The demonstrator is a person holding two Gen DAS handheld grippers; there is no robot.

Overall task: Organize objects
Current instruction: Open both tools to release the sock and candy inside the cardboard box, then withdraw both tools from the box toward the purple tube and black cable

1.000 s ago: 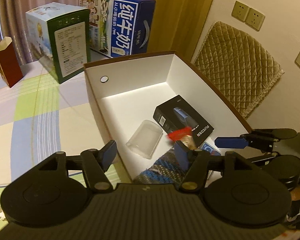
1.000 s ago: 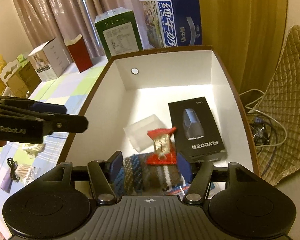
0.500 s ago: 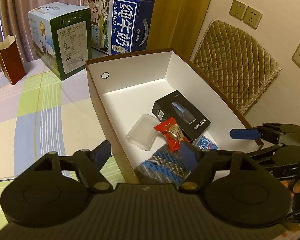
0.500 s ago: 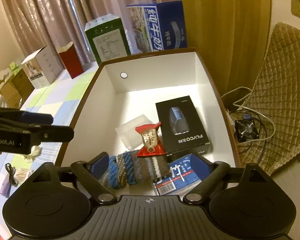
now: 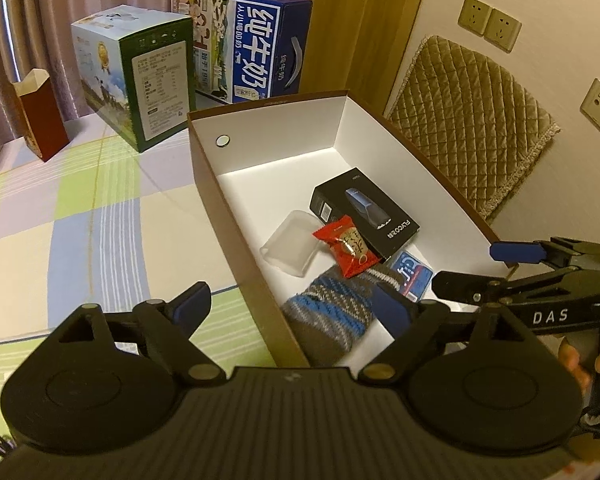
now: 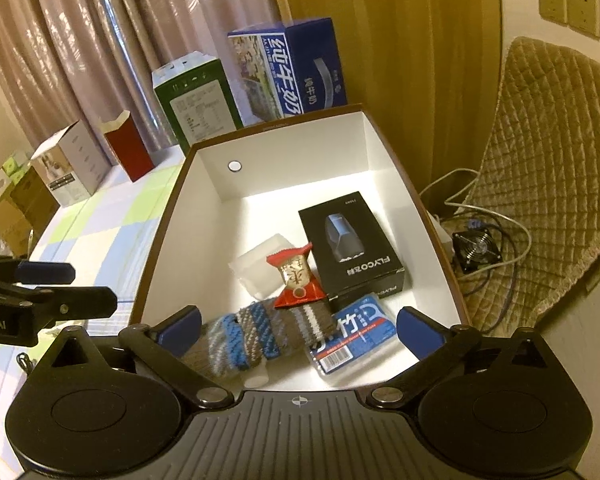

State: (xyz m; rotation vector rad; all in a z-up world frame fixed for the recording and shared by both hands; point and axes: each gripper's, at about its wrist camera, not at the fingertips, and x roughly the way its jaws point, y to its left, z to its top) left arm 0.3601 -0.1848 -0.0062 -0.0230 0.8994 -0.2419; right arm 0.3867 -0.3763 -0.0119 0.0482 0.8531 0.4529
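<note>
Red snack packet (image 6: 297,280) on blue-grey striped knit sock (image 6: 252,332); black box (image 6: 350,246).

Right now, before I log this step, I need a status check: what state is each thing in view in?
Left hand-held gripper: open, empty.
Right hand-held gripper: open, empty.
Storage box: open, no lid.
Snack packet: sealed, lying on the sock.
Sock: lying flat in the box.
Black box: closed, flat.
Red carton: top open, upright.
</note>
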